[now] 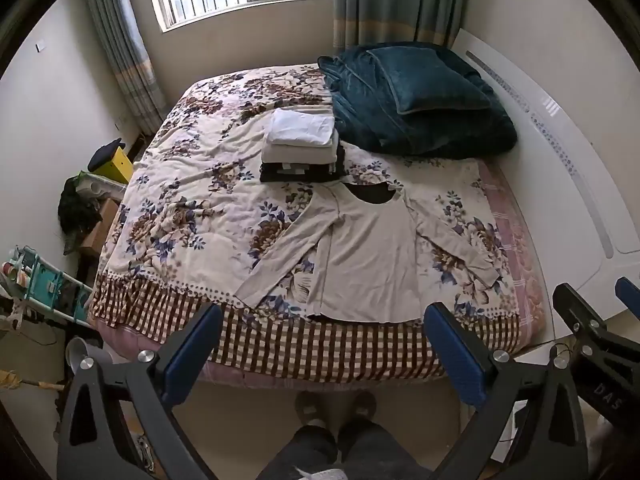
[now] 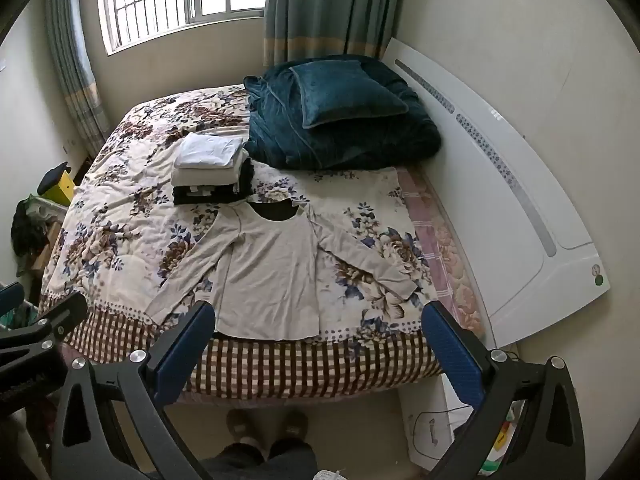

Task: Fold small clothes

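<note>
**Operator:** Describe the workpiece and its position.

**Technician:** A beige long-sleeved knit shirt (image 1: 366, 248) lies flat, front up, at the near edge of the floral quilted bedspread (image 1: 192, 216), neckline toward 12 o'clock, hem at 6 o'clock, sleeves angled toward 8 and 4 o'clock.

**Operator:** Handling properties?

**Technician:** By appearance: light, limp and thin. It will likely sag and crease when lifted and drag on the quilt. Recommended hold: pinch a sleeve cuff or a shoulder seam, one edge per gripper, and fold inward.

**Operator:** Gripper status?

**Technician:** The left gripper (image 1: 320, 354) and right gripper (image 2: 318, 354) are both spread wide, holding nothing, well short of the hem.

**Operator:** Surroundings?

**Technician:** A stack of folded white and dark garments (image 1: 300, 146) sits at 11 o'clock; a teal plush blanket with pillow (image 1: 416, 104) at 1 o'clock.
</note>
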